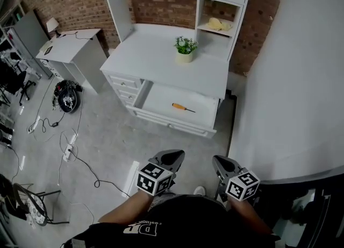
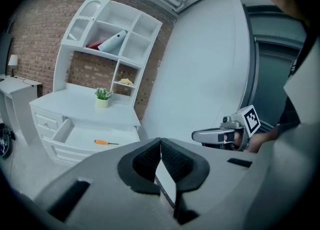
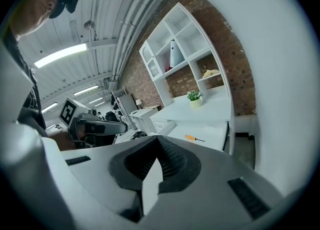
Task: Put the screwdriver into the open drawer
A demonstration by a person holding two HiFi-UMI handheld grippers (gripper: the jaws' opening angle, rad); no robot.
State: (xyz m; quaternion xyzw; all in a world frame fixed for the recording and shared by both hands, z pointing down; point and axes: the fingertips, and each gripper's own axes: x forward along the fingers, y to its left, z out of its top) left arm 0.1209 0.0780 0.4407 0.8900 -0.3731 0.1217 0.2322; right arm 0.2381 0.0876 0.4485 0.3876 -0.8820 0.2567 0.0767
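An orange-handled screwdriver (image 1: 181, 107) lies inside the open white drawer (image 1: 156, 117) of a white desk cabinet; it also shows in the left gripper view, screwdriver (image 2: 105, 142), and in the right gripper view, screwdriver (image 3: 194, 138). Both grippers hang well short of the drawer, over the floor near the person's body. My left gripper (image 1: 174, 160) is shut with nothing between its pads (image 2: 161, 150). My right gripper (image 1: 219, 162) is shut and empty too, its pads (image 3: 159, 150) meeting at the tips.
A small potted plant (image 1: 185, 48) stands on the desk top (image 1: 161, 53) under a shelf unit. A large white wall panel (image 1: 290, 80) rises on the right. A side table (image 1: 72, 48), cables and a power strip (image 1: 69, 151) lie on the floor to the left.
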